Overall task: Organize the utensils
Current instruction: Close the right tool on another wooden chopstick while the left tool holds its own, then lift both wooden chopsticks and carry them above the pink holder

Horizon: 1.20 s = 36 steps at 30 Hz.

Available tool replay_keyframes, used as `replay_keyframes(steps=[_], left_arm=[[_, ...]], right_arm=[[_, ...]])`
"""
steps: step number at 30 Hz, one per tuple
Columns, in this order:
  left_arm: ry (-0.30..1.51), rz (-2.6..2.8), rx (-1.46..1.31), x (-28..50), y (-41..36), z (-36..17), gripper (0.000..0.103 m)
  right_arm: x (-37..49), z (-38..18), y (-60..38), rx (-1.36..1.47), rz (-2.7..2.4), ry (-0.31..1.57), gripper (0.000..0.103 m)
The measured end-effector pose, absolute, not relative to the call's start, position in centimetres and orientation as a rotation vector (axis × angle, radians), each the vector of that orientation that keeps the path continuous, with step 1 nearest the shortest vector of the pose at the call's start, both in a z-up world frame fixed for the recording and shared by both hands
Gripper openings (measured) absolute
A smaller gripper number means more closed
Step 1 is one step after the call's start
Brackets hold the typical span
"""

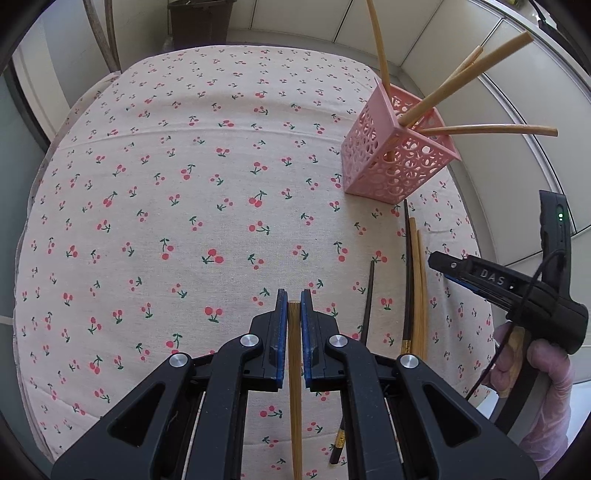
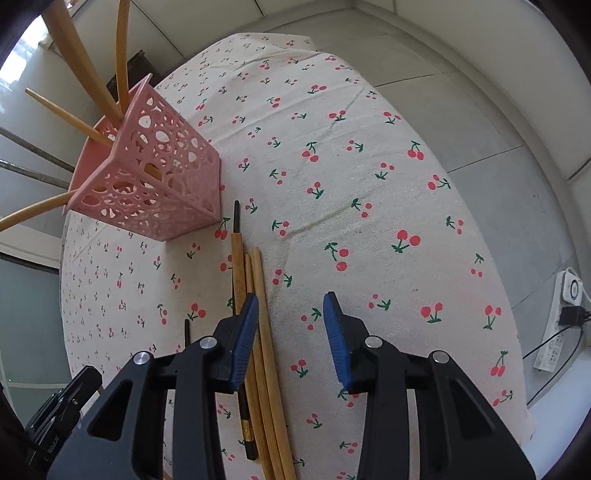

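A pink perforated holder (image 1: 397, 155) stands on the cherry-print cloth at the right, with several light wooden chopsticks (image 1: 461, 79) leaning out of it; it also shows in the right wrist view (image 2: 159, 177). My left gripper (image 1: 294, 301) is shut on a light wooden chopstick (image 1: 294, 354) that runs between its pads. Loose chopsticks, some wooden (image 1: 417, 280) and some dark (image 1: 368, 299), lie on the cloth to its right. My right gripper (image 2: 290, 306) is open, low over the wooden chopsticks (image 2: 258, 314) and a dark one (image 2: 235, 218) near the holder.
The table with the cherry-print cloth (image 1: 166, 192) has tiled floor (image 2: 461, 110) around it. A power strip with a plug (image 2: 561, 317) lies on the floor at the right. A dark bin (image 1: 199, 22) stands beyond the table's far edge.
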<state>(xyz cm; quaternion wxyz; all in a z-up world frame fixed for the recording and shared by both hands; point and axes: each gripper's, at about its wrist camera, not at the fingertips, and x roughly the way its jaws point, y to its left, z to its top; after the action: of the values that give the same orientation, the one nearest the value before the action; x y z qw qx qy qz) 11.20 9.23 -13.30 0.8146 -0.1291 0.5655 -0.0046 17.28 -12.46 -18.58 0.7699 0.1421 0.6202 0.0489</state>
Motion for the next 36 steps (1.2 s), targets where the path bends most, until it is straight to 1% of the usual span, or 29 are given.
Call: replay_keyframes(steps=[5,10,11,12,13,14,15,21,24,29,36], left_arm=[[1.219,-0.004,-0.281,11.2,9.7,-13.8,0.006],[1.226,0.0,-0.273,11.2,9.5,-14.2,0.007],[1.226,-0.001,-0.27,11.3,9.4,-14.3,0.007],[1.227,-0.001,-0.265,11.3,9.3,-14.5,0.007],[1.23,0.001,-0.261,11.4,9.3,-14.7,0.007],[1.235,0.004,-0.259,11.5,9.3,-14.9,0.007],[1.247,0.006,-0.262,11.6,9.5,-15.3,0.007],[1.32,-0.028,-0.331,12.3,9.9,-17.9,0.006],[1.292,-0.061,-0.369,12.3,9.8,-17.5,0.006],[1.172,-0.15,-0.358,11.2,8.6,-14.2,0.006],[0.953,-0.231,-0.331,7.7,7.5,-7.7,0.006]], right_arm=[[17.1,-18.6,-11.1,0.212,0.075,1.306,0.037],[16.2,-18.7,-9.1,0.052,0.043,1.244,0.036],[15.9,-18.7,-8.9,0.027,0.054,1.225,0.031],[15.7,-18.7,-9.0,0.029,0.068,1.218,0.022],[15.6,-18.7,-9.5,0.04,0.082,1.22,0.019],[15.6,-18.7,-10.2,0.055,0.092,1.234,0.011],[15.5,-18.7,-10.9,0.082,0.108,1.247,0.007],[13.7,-18.6,-14.1,0.16,0.118,1.303,0.006],[12.5,-17.4,-15.9,0.251,0.127,1.26,0.006],[11.1,-12.2,-17.2,0.311,0.163,1.124,0.006],[8.4,-5.5,-17.3,0.316,0.24,0.922,0.006]])
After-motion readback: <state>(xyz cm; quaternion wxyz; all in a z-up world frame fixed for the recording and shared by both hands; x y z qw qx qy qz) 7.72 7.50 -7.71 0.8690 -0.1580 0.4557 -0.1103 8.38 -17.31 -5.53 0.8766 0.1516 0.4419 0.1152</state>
